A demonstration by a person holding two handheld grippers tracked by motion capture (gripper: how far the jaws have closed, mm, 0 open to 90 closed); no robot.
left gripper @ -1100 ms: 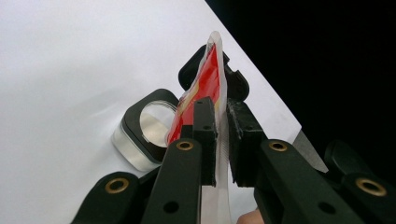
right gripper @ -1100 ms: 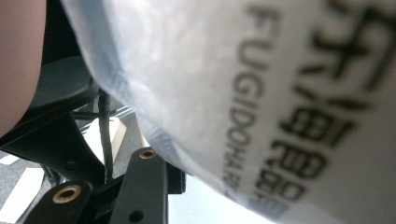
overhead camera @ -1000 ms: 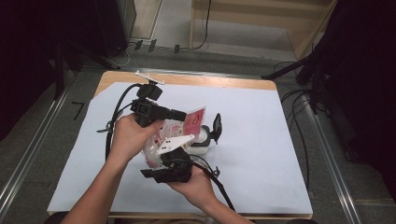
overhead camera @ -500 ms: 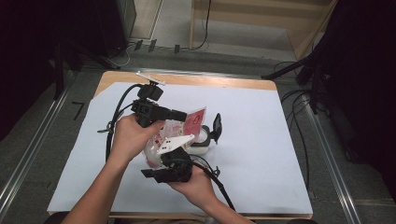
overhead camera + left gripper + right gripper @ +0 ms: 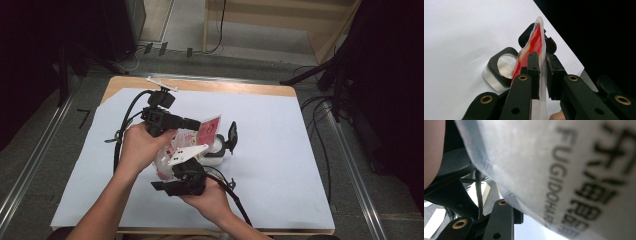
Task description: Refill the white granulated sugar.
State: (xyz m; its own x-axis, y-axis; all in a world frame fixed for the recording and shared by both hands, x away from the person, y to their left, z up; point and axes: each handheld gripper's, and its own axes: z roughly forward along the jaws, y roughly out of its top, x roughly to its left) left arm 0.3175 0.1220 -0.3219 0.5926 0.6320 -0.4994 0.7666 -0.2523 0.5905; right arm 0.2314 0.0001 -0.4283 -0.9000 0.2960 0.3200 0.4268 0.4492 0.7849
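Plainly, high view: we hold a red and white pouch (image 5: 200,136) in the air over the middle of the counter (image 5: 280,165), between the left gripper (image 5: 197,123) and the right gripper (image 5: 192,155); a clear container with a black lid (image 5: 220,150) sits just beyond it.
Left gripper view: our jaws pinch the pouch's (image 5: 534,45) flat sealed edge, nearly pressed together; the film looks thin, slick and floppy.
Right gripper view: the printed pouch (image 5: 564,170) lies right against the lens; we cannot tell whether these jaws grip it.
Handling, we judge: light, soft, slippery; best taken at the stiff seam, not the belly.
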